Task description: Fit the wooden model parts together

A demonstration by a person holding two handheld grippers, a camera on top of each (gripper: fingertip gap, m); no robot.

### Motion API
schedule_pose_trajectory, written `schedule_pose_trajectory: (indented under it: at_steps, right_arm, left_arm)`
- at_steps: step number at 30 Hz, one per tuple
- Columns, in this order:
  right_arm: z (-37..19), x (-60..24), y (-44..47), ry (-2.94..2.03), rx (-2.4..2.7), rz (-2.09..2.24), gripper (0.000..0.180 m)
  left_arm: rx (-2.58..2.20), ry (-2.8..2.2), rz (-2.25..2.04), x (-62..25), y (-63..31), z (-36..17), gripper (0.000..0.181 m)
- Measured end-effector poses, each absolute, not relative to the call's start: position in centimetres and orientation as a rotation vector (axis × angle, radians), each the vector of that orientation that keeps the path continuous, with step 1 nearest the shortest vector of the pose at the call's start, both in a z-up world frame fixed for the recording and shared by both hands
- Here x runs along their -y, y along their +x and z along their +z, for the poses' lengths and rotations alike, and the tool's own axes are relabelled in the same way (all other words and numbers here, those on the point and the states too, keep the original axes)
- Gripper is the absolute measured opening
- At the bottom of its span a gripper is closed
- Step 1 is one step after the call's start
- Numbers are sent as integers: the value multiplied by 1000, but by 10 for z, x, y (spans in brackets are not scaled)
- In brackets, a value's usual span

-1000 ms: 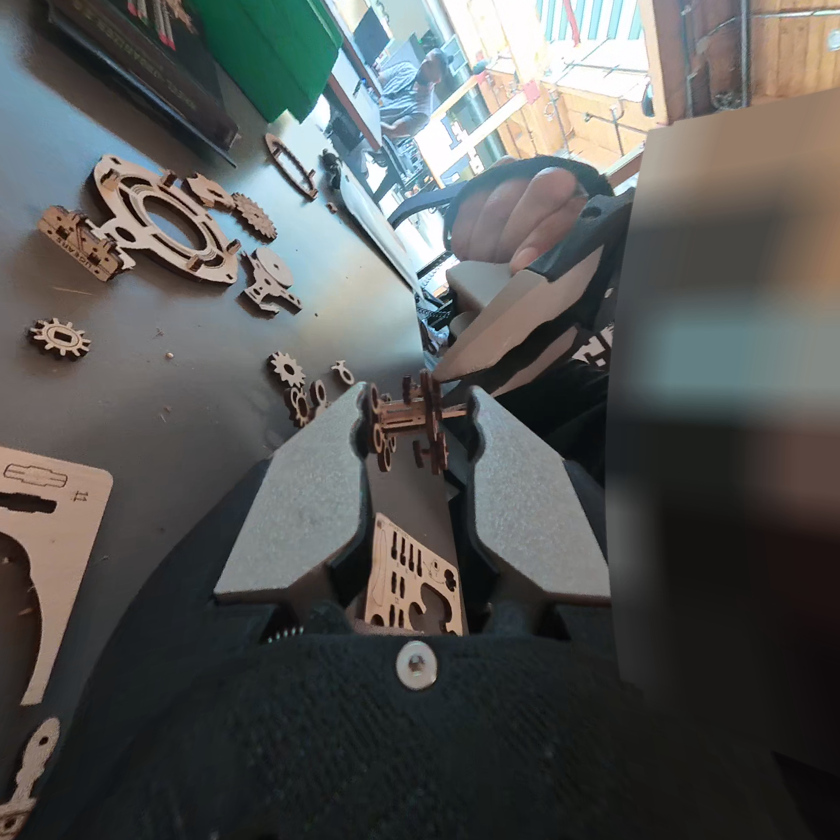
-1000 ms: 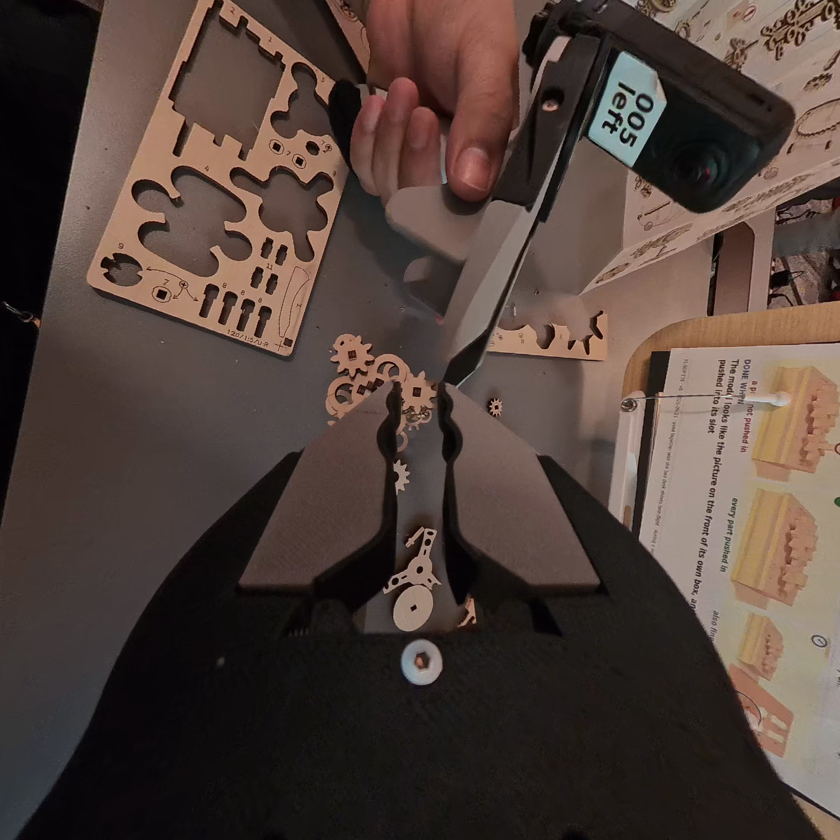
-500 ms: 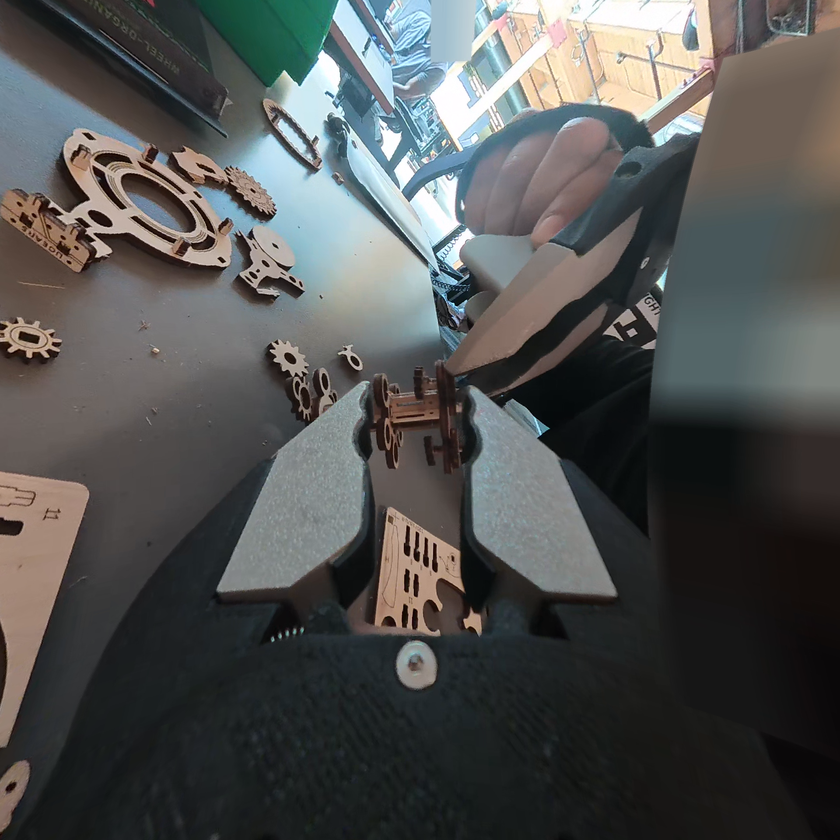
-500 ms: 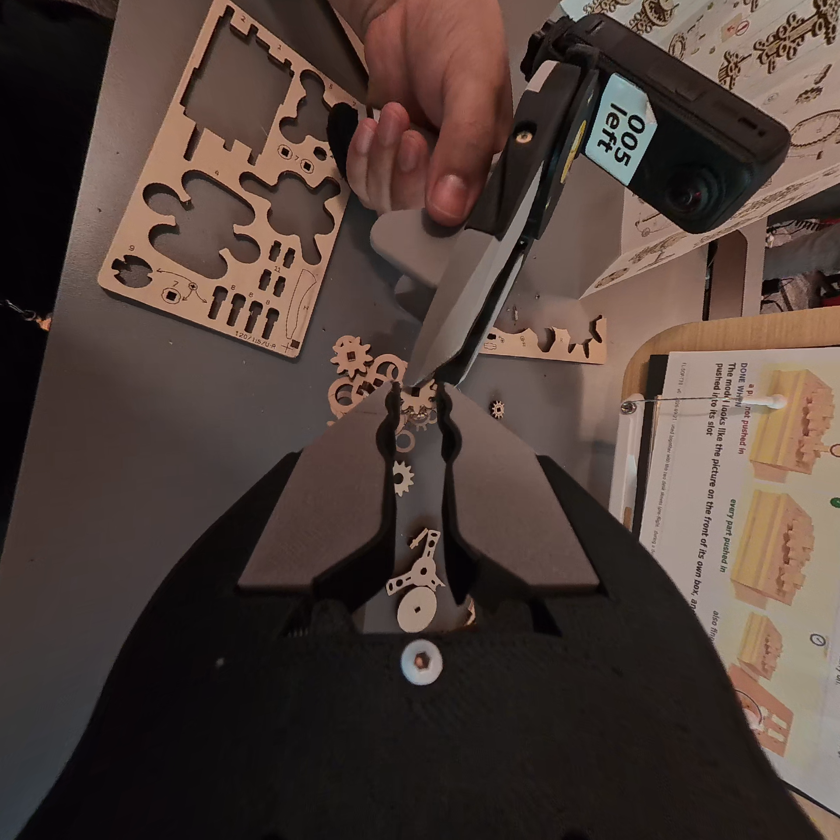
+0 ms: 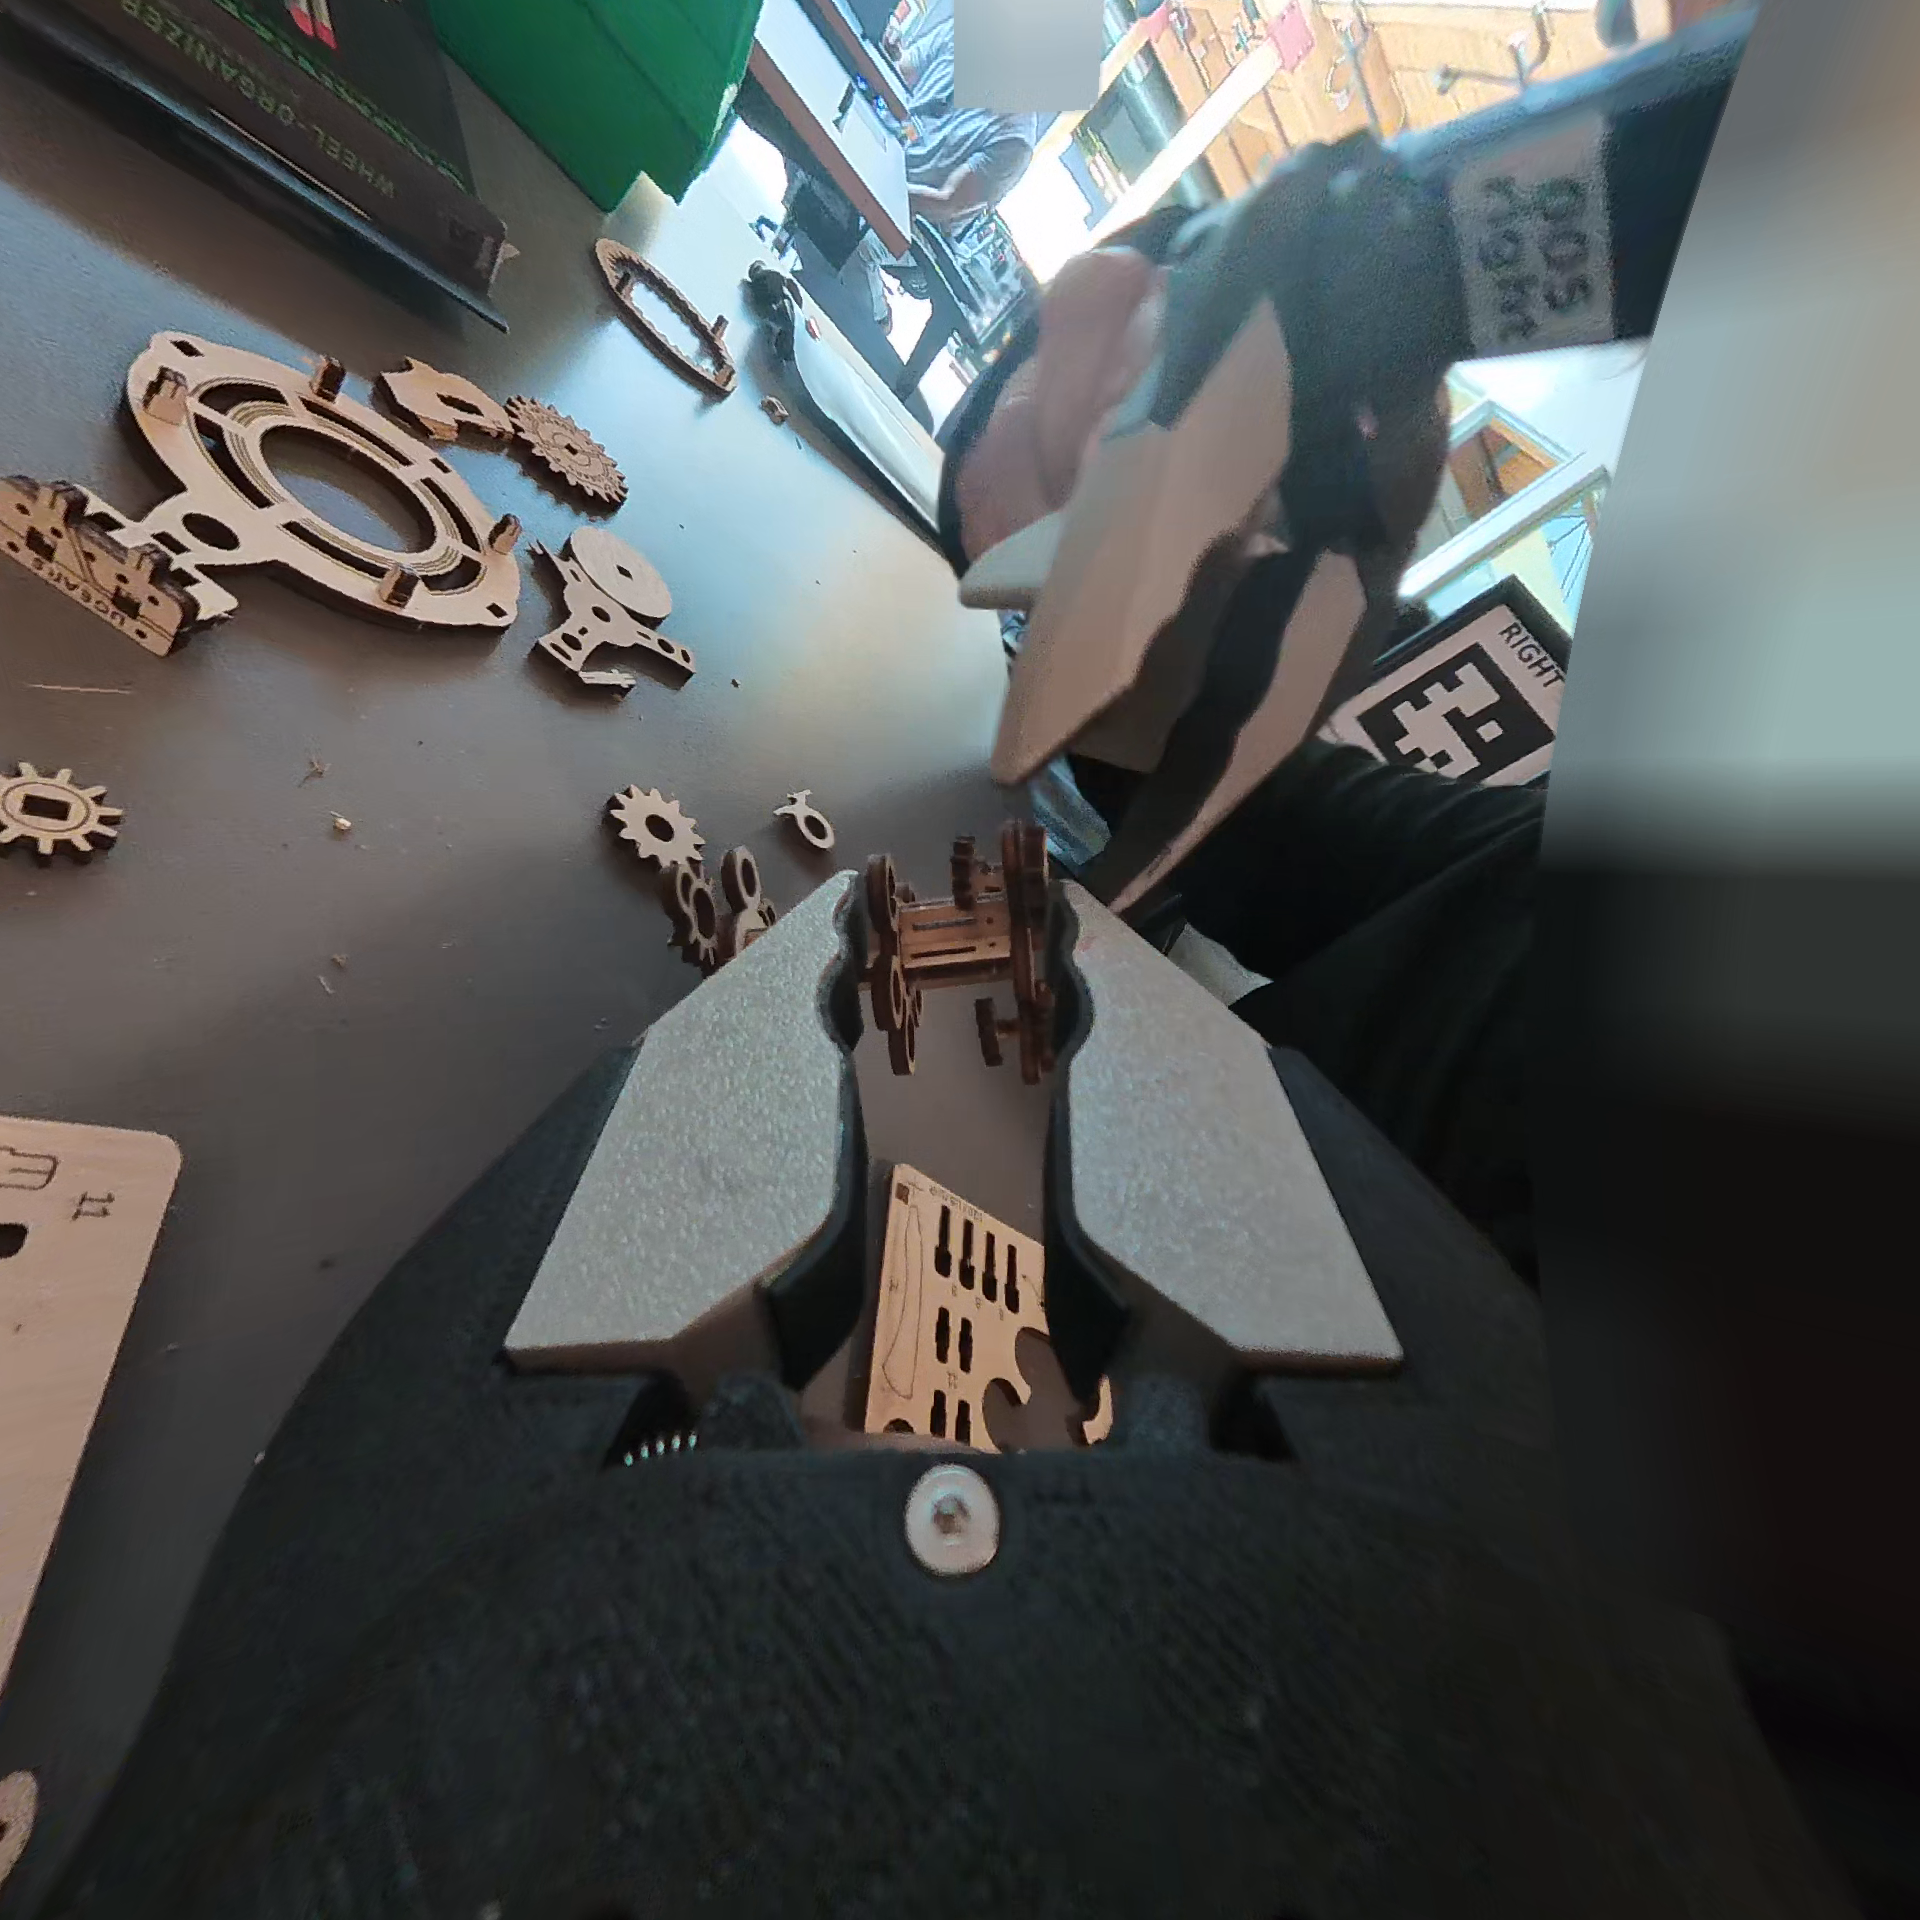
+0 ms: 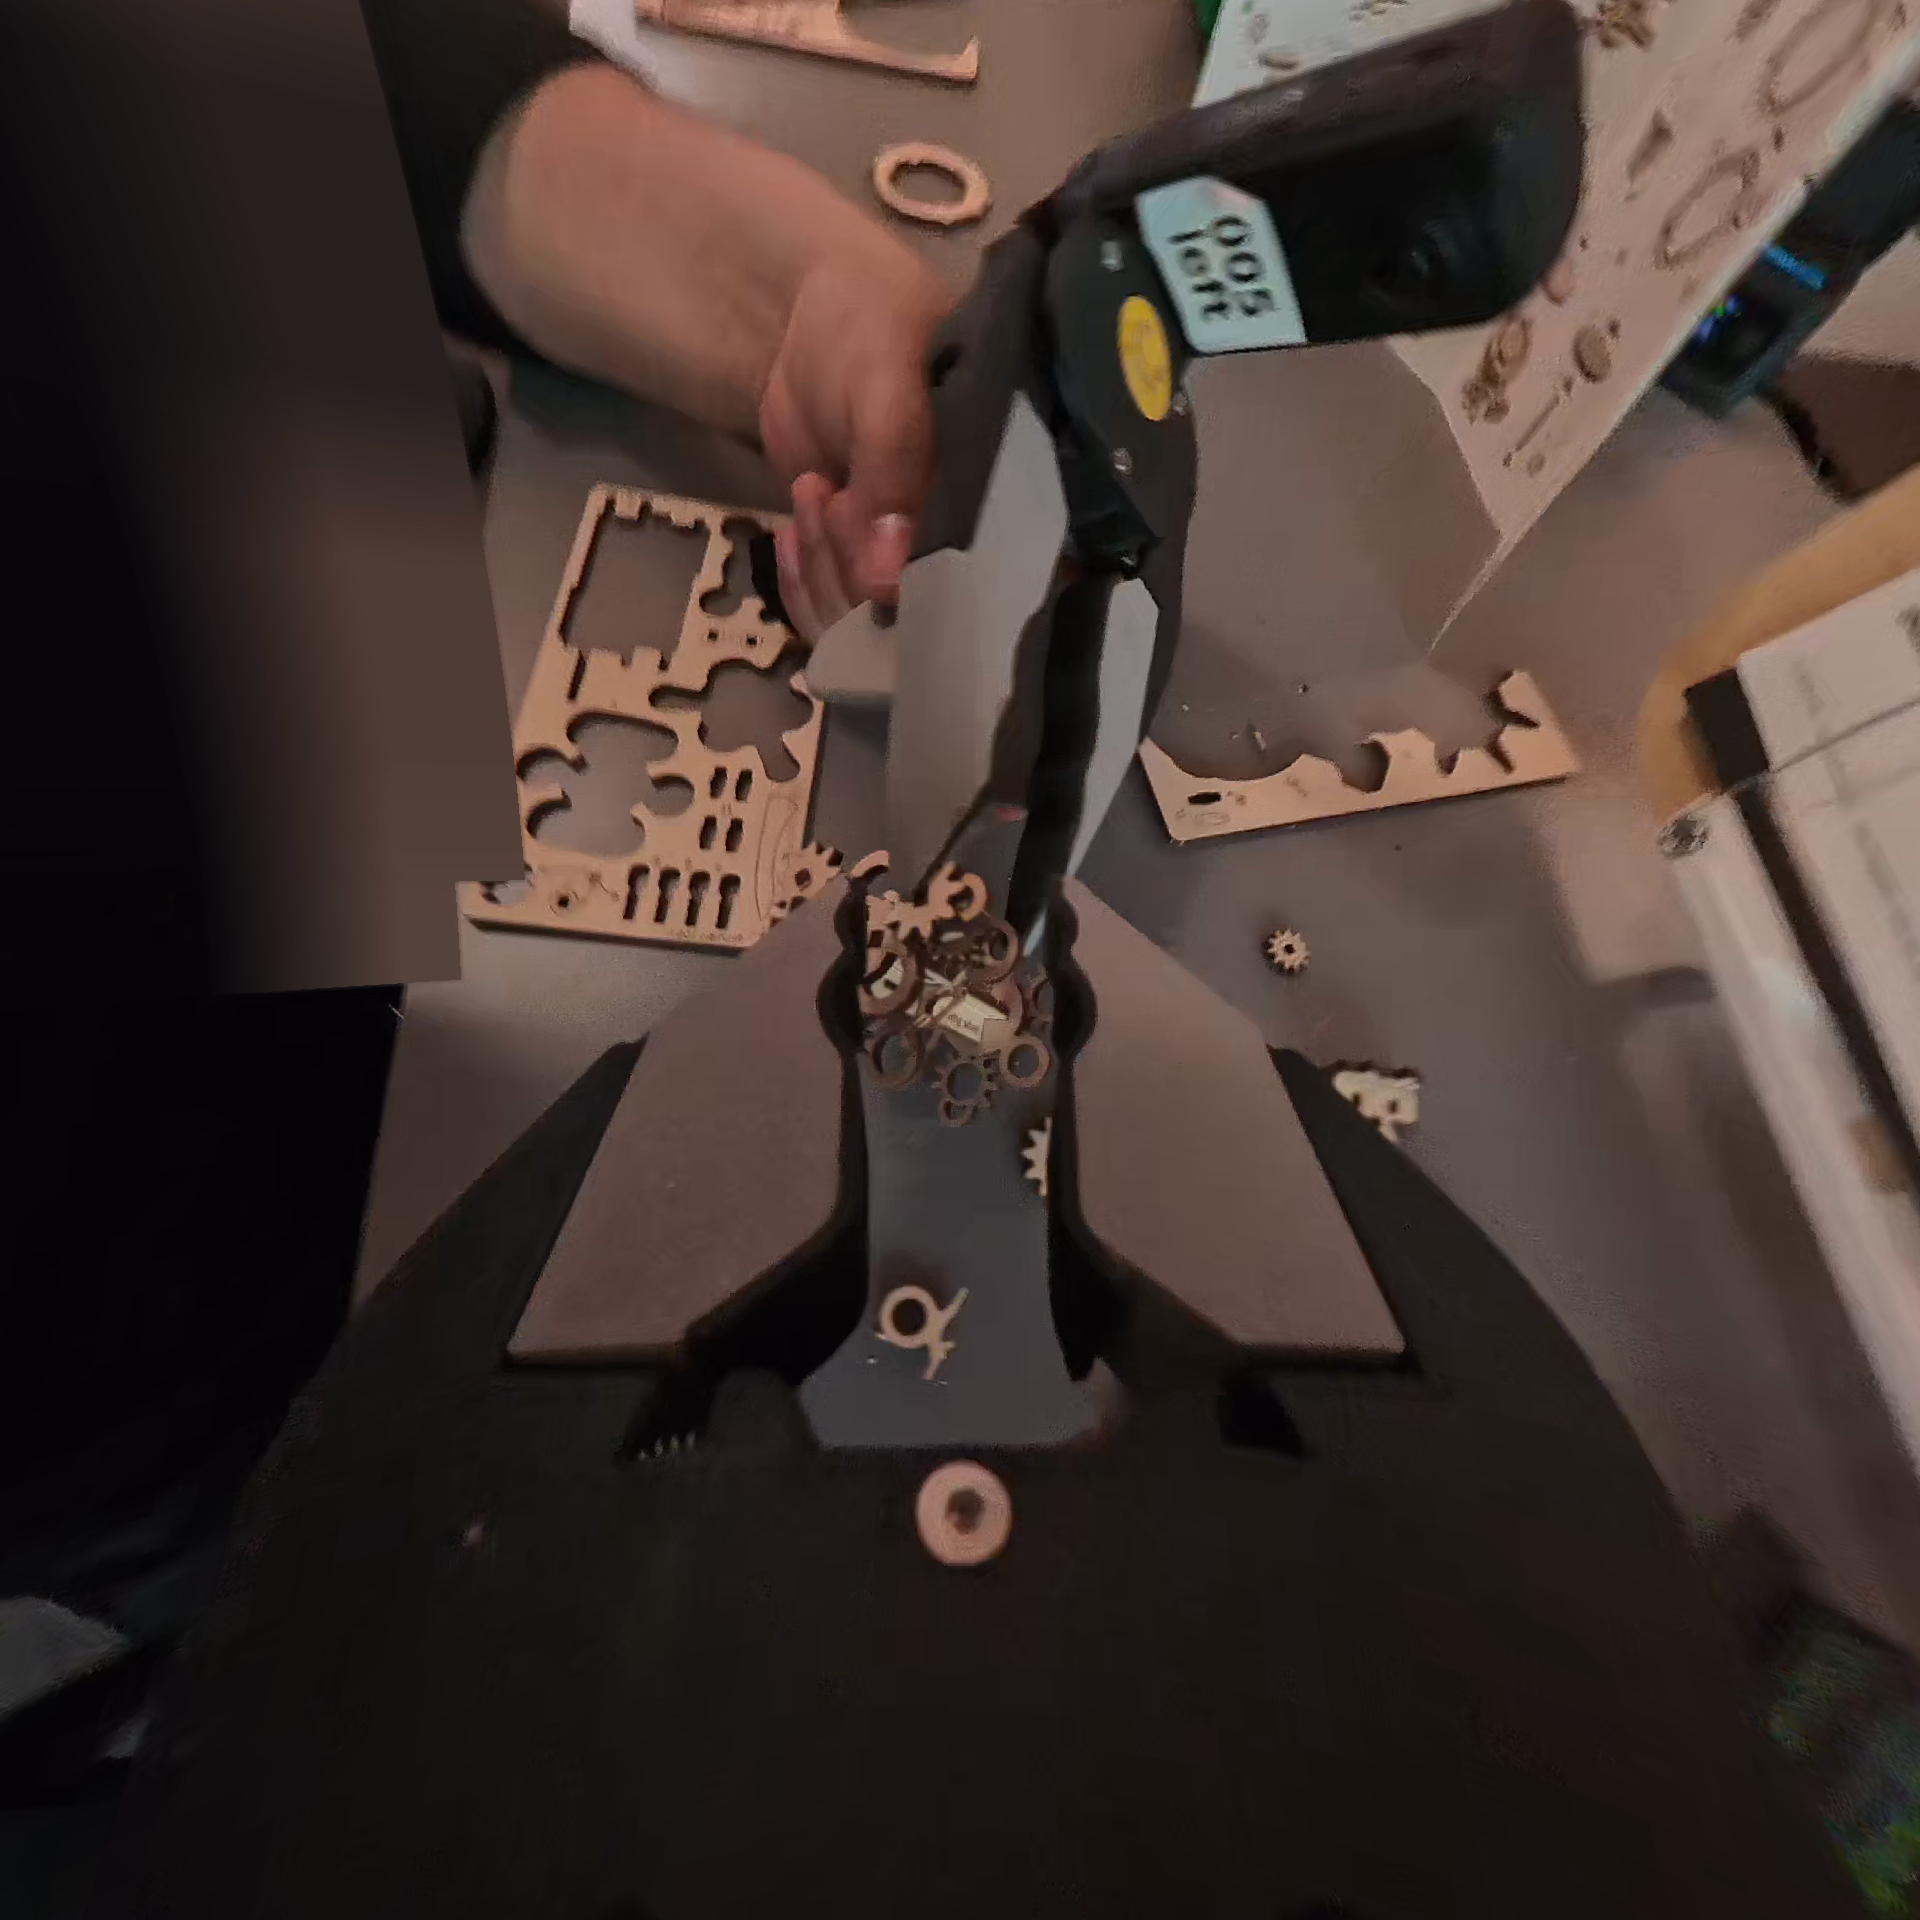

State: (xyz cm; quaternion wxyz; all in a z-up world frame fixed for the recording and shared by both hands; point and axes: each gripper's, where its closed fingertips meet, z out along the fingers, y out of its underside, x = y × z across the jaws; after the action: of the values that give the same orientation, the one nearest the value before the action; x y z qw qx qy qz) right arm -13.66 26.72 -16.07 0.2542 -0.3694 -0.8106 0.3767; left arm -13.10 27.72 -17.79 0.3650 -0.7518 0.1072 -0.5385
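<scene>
Grey tabletop (image 5: 852,644): matte surface carrying every loose wooden part, with small wood crumbs scattered on it.
Punched plywood sheet (image 6: 665,727): pale rectangular laser-cut sheet with emptied cut-outs, flat on the table under the person's hand (image 6: 842,416) in the right wrist view.
Ring-shaped plywood frame (image 5: 301,499): round flat piece with upright tabs and a blocky foot at one side, lying far left in the left wrist view.
Left gripper (image 5: 956,956): grey fingers closed onto the small dark-brown wooden gear assembly (image 5: 961,935), clamping it by its two ends, clear of the table.
Right gripper (image 6: 956,966): its fingers stand a narrow gap apart with the same assembly (image 6: 951,997) seen between the tips; whether they touch it cannot be told, the view being blurred. In the left wrist view it hangs above and right of the assembly (image 5: 1132,810).
Loose cogs: a pale toothed wheel (image 5: 655,826) left of the assembly, a slotted one (image 5: 47,810) at the far left edge.
Tiny gear (image 6: 1286,948): alone on the table, right of the right gripper's fingers.
</scene>
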Motion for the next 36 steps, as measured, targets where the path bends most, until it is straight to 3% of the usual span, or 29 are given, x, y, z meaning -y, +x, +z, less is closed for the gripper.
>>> schedule_pose_trajectory:
  at_steps: [3, 9, 36]
  right_arm:
    - [-163, -274, -133, -1225, 2127, 1263, 47]
    - [-168, -263, -128, -1358, 2067, 1521, 22]
    - [-179, -255, -122, -1349, 2119, 1598, 16]
  left_arm:
    - [-289, -1933, -1381, -276, -131, -178, 31]
    - [-361, -1937, -1319, -272, -127, -178, 32]
    - [-483, -1977, -1131, -267, -119, -179, 32]
